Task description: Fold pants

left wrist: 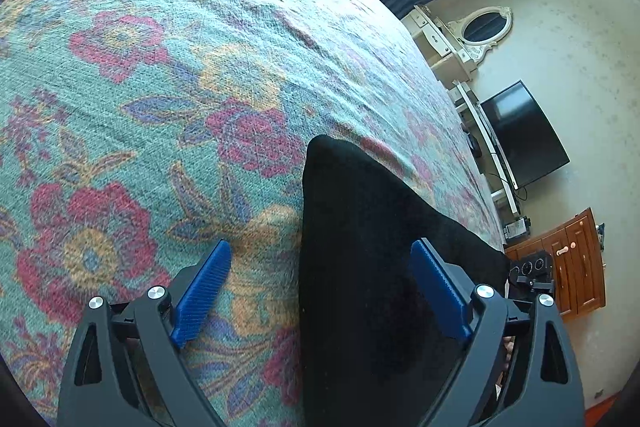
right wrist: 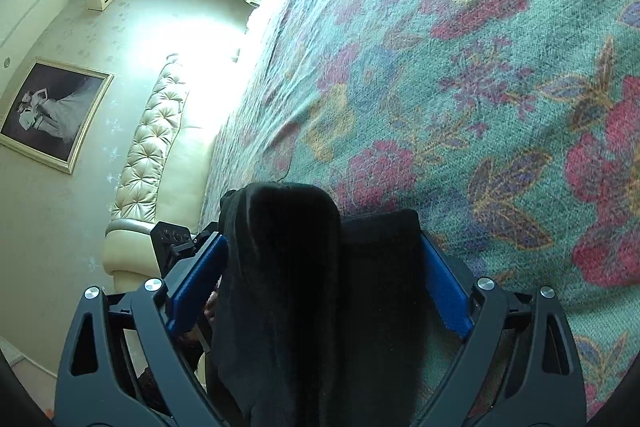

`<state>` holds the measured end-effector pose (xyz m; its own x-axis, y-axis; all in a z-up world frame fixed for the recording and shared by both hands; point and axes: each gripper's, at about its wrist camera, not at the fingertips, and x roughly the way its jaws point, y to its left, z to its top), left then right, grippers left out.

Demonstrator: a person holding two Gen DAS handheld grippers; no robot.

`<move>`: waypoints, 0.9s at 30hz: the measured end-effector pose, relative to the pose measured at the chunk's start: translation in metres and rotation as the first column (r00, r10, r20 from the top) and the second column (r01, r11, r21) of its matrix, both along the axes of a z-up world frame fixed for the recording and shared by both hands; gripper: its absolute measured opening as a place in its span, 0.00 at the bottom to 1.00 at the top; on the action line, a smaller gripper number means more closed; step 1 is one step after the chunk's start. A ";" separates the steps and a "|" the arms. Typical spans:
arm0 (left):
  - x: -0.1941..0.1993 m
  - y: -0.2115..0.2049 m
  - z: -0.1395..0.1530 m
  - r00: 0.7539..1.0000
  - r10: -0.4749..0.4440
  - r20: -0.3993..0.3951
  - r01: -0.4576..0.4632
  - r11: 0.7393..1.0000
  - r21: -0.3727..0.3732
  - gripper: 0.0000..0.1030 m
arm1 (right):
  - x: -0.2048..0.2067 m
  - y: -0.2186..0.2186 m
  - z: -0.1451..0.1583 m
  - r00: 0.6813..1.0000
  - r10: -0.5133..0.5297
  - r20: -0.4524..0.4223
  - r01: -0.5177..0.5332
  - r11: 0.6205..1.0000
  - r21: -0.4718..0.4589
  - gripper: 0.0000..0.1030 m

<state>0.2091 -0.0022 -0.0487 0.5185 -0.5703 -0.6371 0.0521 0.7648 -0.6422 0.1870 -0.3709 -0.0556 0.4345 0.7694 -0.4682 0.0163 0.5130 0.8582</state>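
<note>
The black pants (left wrist: pixel 372 267) lie on a bed with a teal floral blanket (left wrist: pixel 160 67). In the left wrist view my left gripper (left wrist: pixel 324 291) is open, its blue pads wide apart; the pants' corner lies between them, nearer the right pad (left wrist: pixel 438 291). In the right wrist view the pants (right wrist: pixel 312 287) are bunched in thick folds and fill the gap of my right gripper (right wrist: pixel 324 279), whose blue pads stand wide apart on either side of the cloth. The other gripper shows at the left edge of the folds (right wrist: pixel 176 239).
The blanket (right wrist: pixel 480 87) covers the whole bed. Beyond the bed are a dresser with an oval mirror (left wrist: pixel 484 27), a dark TV (left wrist: pixel 524 135), a wooden cabinet (left wrist: pixel 572 263), a tufted cream headboard (right wrist: pixel 152 143) and a framed picture (right wrist: pixel 52 115).
</note>
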 end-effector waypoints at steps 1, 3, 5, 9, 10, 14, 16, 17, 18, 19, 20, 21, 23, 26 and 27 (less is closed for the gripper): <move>0.002 -0.003 0.000 1.000 0.001 0.004 -0.001 1.000 0.008 0.89 | 0.002 0.001 0.000 1.000 0.003 0.002 -0.003 1.000 -0.004 0.90; 0.005 -0.011 0.001 1.000 -0.003 0.011 0.003 1.000 0.030 0.93 | 0.006 0.003 0.002 1.000 0.005 0.006 -0.005 1.000 -0.009 0.90; 0.007 -0.018 0.003 1.000 -0.022 0.018 0.020 0.996 0.084 0.94 | 0.011 0.003 0.003 1.000 -0.008 0.009 0.008 1.000 -0.010 0.90; 0.009 -0.035 0.006 0.989 -0.140 0.036 0.133 0.978 0.162 0.94 | 0.024 0.008 0.004 1.000 0.009 0.007 -0.009 0.999 -0.035 0.89; 0.010 -0.037 0.005 0.988 -0.152 0.033 0.145 0.975 0.171 0.94 | 0.025 0.012 0.005 1.000 0.019 0.004 -0.019 0.998 -0.056 0.85; 0.015 -0.030 0.000 0.988 -0.148 0.035 0.142 0.982 0.127 0.94 | 0.025 0.014 0.002 1.000 0.023 -0.019 -0.024 0.995 -0.097 0.63; 0.016 -0.028 -0.001 0.989 -0.142 0.037 0.137 0.985 0.106 0.94 | 0.023 0.013 0.000 0.999 0.026 -0.019 -0.027 0.996 -0.088 0.54; 0.018 -0.029 0.001 0.989 -0.142 0.038 0.138 0.985 0.104 0.94 | 0.023 0.013 -0.001 0.999 0.026 -0.020 -0.028 0.996 -0.084 0.52; 0.020 -0.031 0.002 0.989 -0.144 0.038 0.139 0.985 0.105 0.94 | 0.023 0.012 -0.002 0.999 0.026 -0.021 -0.028 0.996 -0.080 0.48; 0.022 -0.030 0.002 0.989 -0.145 0.036 0.141 0.985 0.102 0.94 | 0.023 0.013 -0.003 0.999 0.025 -0.021 -0.027 0.996 -0.079 0.46; 0.024 -0.029 0.002 0.989 -0.142 0.035 0.139 0.986 0.091 0.94 | 0.023 0.014 -0.004 1.000 0.025 -0.019 -0.026 0.997 -0.076 0.44; 0.025 -0.028 0.002 0.990 -0.136 0.035 0.133 0.989 0.068 0.94 | 0.023 0.014 -0.004 1.000 0.025 -0.017 -0.026 0.997 -0.070 0.42; 0.032 -0.020 0.001 0.993 -0.115 0.026 0.115 0.993 -0.001 0.94 | 0.020 0.007 -0.010 1.000 0.022 -0.016 -0.023 0.998 -0.059 0.39; 0.036 -0.011 -0.003 0.994 -0.109 0.016 0.110 0.992 -0.060 0.94 | 0.019 -0.001 -0.016 1.000 0.022 -0.014 -0.022 0.999 -0.043 0.36; 0.037 -0.012 -0.002 0.992 -0.125 0.017 0.126 0.991 -0.045 0.94 | 0.018 -0.001 -0.016 1.000 0.016 -0.010 -0.016 0.999 -0.036 0.36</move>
<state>0.2463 -0.0144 -0.0511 0.4500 -0.6596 -0.6020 0.1553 0.7216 -0.6746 0.2054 -0.3718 -0.0718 0.4172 0.7591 -0.4997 0.0162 0.5436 0.8392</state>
